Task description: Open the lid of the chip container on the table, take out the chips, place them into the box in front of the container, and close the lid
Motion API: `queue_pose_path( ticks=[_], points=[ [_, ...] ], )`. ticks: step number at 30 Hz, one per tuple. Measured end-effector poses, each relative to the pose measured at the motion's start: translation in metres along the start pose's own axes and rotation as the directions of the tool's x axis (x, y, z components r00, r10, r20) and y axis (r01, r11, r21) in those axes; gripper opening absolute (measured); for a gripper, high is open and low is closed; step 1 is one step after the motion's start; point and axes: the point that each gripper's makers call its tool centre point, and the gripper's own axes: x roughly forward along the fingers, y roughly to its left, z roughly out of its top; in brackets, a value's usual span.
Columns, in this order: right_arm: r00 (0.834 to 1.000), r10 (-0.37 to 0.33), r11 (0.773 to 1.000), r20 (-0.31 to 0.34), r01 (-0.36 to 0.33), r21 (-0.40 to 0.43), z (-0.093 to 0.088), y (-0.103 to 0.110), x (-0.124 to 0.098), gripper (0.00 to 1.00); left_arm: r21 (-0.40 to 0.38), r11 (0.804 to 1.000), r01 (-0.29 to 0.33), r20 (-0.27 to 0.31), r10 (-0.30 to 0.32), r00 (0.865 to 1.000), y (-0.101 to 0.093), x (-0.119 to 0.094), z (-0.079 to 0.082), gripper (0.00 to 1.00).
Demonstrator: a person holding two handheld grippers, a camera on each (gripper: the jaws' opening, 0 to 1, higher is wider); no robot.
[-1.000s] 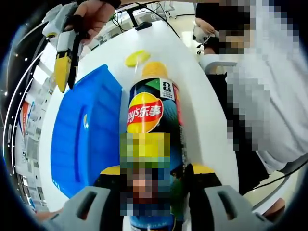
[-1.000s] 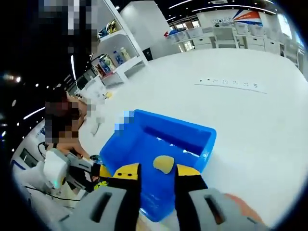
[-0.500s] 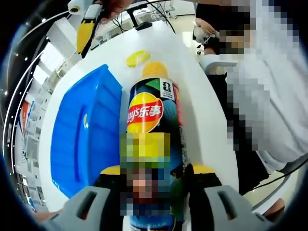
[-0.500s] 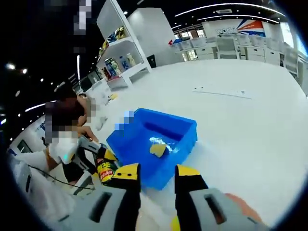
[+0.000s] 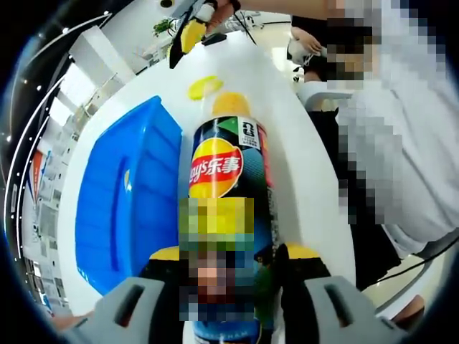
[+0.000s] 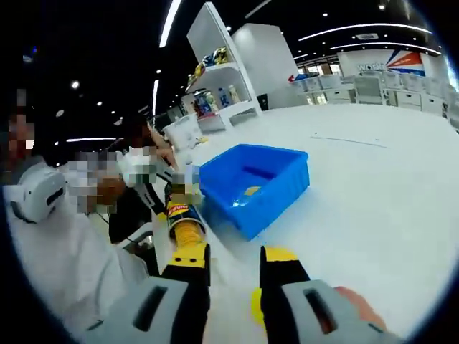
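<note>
Dark chip can (image 5: pixel 228 179) lies on white table (image 5: pixel 305 179), clamped by left gripper (image 5: pixel 228 276), mouth open | yellow lid (image 5: pixel 204 87) beyond, off | blue box (image 5: pixel 125 204) alongside, chips (image 6: pixel 250 191) inside | right gripper (image 6: pixel 228 276), jaws narrowly parted, empty, above lid (image 6: pixel 256 307), likely to recap.

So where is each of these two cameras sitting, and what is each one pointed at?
Left gripper view: rides on the left gripper, looking along the chip container clamped in its jaws toward the yellow lid on the table; the right gripper shows at top.
Right gripper view: rides on the right gripper, held farther back with open jaws, facing across the table; a fingertip shows at bottom.
Shared: the container, the blue box and the table.
</note>
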Motion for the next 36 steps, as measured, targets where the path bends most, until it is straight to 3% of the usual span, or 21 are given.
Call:
queue_pose_path(
  ticks=[3,13,18,26,36],
  points=[
    [0.997,0.058,0.998,0.054,-0.056,-0.039,-0.005,0.008,-0.003,0.26,-0.001,1.000,0.002,-0.003,-0.002,1.000,0.000,0.000,0.000,0.51],
    [0.981,0.112,0.978,0.159,-0.080,-0.194,-0.015,0.013,-0.009,0.18,-0.001,1.000,0.003,-0.004,-0.003,1.000,0.000,0.000,0.000,0.51],
    [0.972,0.166,0.955,0.164,-0.117,-0.273,-0.026,0.024,-0.009,0.14,0.000,1.000,0.000,0.000,0.000,1.000,-0.001,0.000,0.000,0.51],
    [0.969,0.171,0.941,0.177,-0.107,-0.320,-0.034,0.026,-0.007,0.01,-0.001,1.000,-0.003,0.011,0.003,1.000,-0.001,-0.001,0.001,0.51],
    [0.970,0.196,0.915,0.142,-0.129,-0.382,-0.046,0.035,0.004,0.01,-0.001,1.000,0.000,0.008,0.000,1.000,-0.002,0.000,0.001,0.51]
  ],
)
